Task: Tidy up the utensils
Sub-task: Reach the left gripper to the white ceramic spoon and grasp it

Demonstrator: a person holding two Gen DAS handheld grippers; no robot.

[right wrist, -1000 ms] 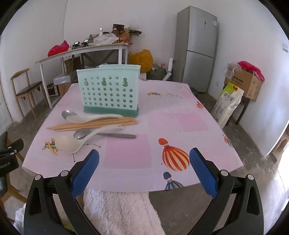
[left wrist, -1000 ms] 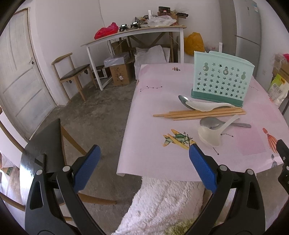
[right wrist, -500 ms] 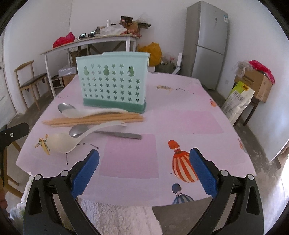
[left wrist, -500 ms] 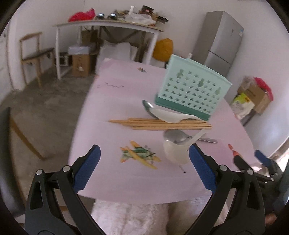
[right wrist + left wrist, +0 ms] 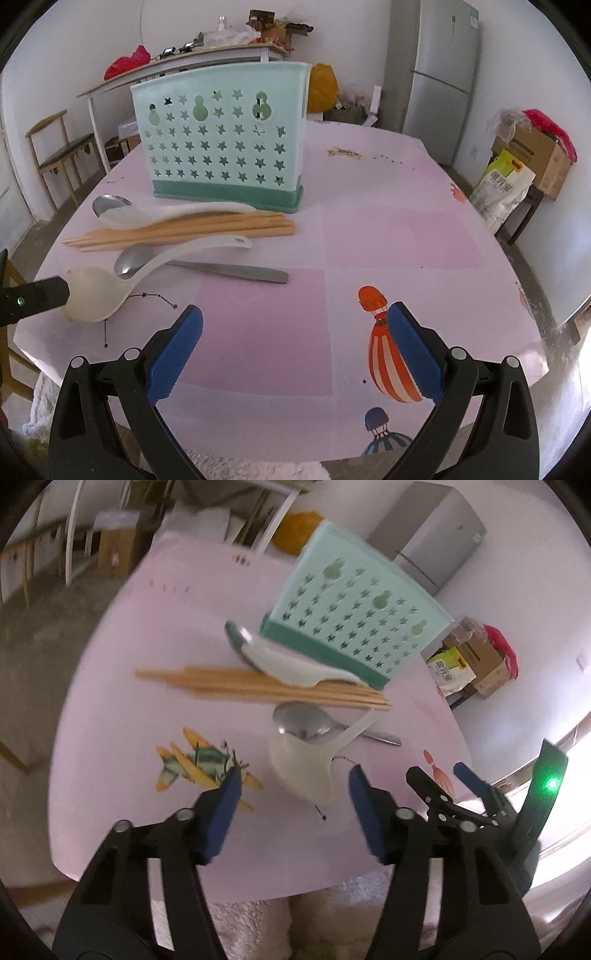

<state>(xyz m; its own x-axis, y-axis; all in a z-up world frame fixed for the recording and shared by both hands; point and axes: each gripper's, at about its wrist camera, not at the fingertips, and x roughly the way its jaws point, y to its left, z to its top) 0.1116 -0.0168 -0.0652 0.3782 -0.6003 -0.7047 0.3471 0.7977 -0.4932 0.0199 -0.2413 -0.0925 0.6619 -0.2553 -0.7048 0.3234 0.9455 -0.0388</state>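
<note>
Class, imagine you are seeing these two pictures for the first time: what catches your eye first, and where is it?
The mint-green star-punched utensil holder stands upright at the middle of the pink table. In front of it lie wooden chopsticks, two white spoons and two metal spoons. The big white ladle lies nearest the table's edge.

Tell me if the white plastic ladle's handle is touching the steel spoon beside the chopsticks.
Touching. In the right wrist view the white plastic ladle has its handle lying across the bowl of the steel spoon, with no gap between them; the left wrist view agrees.
</note>
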